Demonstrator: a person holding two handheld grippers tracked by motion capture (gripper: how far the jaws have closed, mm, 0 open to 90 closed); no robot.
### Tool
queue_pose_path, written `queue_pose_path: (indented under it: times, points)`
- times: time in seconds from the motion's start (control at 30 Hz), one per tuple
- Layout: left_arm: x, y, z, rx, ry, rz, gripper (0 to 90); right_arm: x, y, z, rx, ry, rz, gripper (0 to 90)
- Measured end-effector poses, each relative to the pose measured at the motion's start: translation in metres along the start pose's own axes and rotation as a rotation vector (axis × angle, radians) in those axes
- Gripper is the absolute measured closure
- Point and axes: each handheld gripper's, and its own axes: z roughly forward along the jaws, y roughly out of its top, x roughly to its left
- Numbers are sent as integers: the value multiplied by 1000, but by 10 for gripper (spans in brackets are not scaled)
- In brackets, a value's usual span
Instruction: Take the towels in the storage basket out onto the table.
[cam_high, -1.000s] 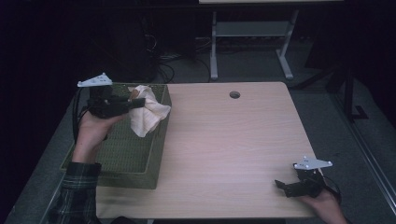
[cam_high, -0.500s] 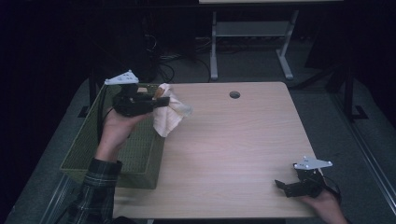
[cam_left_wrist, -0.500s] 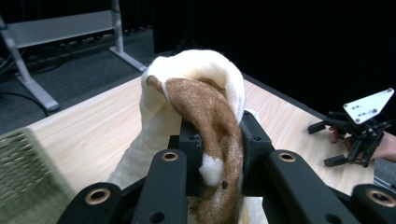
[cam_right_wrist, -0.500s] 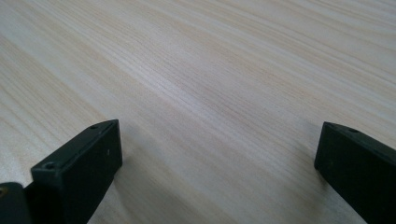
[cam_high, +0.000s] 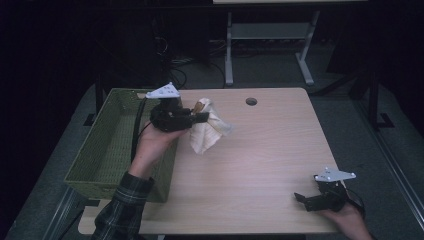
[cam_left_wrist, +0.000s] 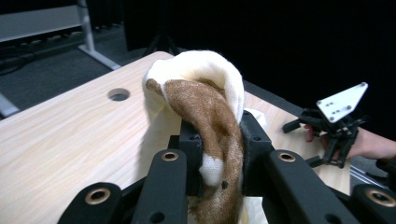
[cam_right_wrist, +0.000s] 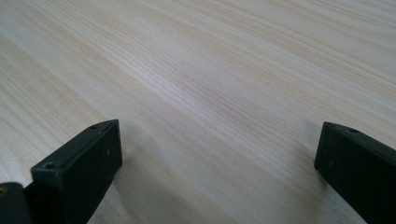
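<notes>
Dark floor and a pale metal stand frame the light wooden worktop (cam_high: 260, 165), which has a round cable hole (cam_high: 251, 101) near its far edge. At the left edge of the worktop sits a green woven basket (cam_high: 107, 150), long and open-topped. Just to its right, the left tool (cam_high: 200, 118) is held above the worktop's near-left part by a hand coming out of a plaid sleeve (cam_high: 122, 205), its grey three-cornered plate on top. Its jaws are closed on a cream cloth with brown patches (cam_high: 207, 131); in the left gripper view the cloth (cam_left_wrist: 205, 116) is bunched between the two black jaws, arching up over them, while in the high view the rest hangs down below the tool, clear of the basket and over the wood. Well apart, at the near-right corner of the worktop, the right tool (cam_high: 306, 199) rests low in the other hand (cam_high: 350, 220). In the right gripper view its jaws stand wide apart with only bare wood grain (cam_right_wrist: 210, 93) between them, gripping nothing.
</notes>
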Motion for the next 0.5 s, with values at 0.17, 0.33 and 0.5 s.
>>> queue_pose_path:
  times: [0.17, 0.33, 0.5]
  points:
    - [-12, -2, 19, 2, -30, 1, 746, 0, 0, 0, 0, 0, 1, 5]
    - [-22, -7, 36, 11, -10, 12, 747, 0, 0, 0, 0, 0, 0, 5]
    - [-29, -20, 52, 28, 30, 21, 747, 0, 0, 0, 0, 0, 0, 5]
